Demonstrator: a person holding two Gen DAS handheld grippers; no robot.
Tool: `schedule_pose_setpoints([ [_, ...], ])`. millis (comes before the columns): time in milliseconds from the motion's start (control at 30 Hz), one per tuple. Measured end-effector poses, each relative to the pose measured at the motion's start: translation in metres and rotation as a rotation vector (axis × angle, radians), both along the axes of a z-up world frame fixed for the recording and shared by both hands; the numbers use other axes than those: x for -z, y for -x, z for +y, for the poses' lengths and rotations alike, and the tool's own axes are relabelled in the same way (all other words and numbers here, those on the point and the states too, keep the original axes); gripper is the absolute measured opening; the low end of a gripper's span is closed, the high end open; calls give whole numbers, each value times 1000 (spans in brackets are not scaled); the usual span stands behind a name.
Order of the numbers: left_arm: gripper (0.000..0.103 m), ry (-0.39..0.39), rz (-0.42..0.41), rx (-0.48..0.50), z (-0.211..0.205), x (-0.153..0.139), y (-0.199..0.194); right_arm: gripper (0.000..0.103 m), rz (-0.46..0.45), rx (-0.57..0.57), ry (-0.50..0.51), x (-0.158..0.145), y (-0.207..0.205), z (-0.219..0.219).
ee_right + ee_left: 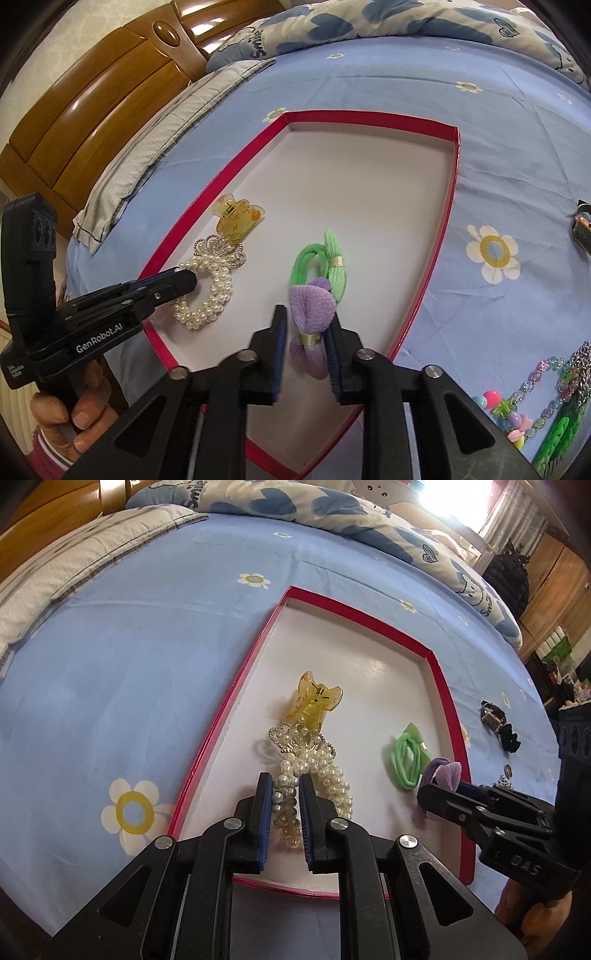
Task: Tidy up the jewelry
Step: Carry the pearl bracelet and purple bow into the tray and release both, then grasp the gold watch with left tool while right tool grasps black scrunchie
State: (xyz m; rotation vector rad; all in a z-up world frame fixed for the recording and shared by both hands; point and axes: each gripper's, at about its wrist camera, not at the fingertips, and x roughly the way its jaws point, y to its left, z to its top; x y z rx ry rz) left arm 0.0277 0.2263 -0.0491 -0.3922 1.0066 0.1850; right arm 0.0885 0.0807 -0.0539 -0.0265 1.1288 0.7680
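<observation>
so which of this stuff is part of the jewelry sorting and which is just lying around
Part of the job:
- red-rimmed tray
- pearl bracelet, in the left gripper
- purple hair tie, between the right gripper's fingers
- green hair tie
- yellow hair claw
- watch and bead chains, outside the tray

Just lying about:
- quilt
- pillow
- headboard

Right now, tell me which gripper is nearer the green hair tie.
Right. The right gripper holds the purple bow touching the green hair tie; the left gripper sits across the tray at the pearls.
</observation>
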Motion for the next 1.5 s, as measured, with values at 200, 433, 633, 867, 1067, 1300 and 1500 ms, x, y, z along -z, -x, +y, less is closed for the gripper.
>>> schedule_pose_setpoints([
  [200, 21, -16, -3, 2, -3, -6, 2, 41, -19, 4, -16, -8, 3, -4],
  [433, 25, -34, -14, 7, -7, -15, 5, 41, -33, 19, -34, -16, 4, -12],
  [633, 26, -32, -33, 21, -15, -26, 6, 41, -52, 48, -64, -29, 8, -28],
  [867, 27, -30, -50, 65, -37, -37, 1, 41, -60, 93, -81, -35, 11, -57],
  [1067, 29, -17, -60, 116, -60, -44, -7, 41, -72, 161, -95, -41, 11, -94],
  [1300, 32, -20, -74, 197, -96, -52, -21, 41, -85, 286, -96, -44, 5, -153],
  [1500, 40, -38, -74, 284, -135, -58, -47, 41, -89, 407, -93, -44, -11, -205],
])
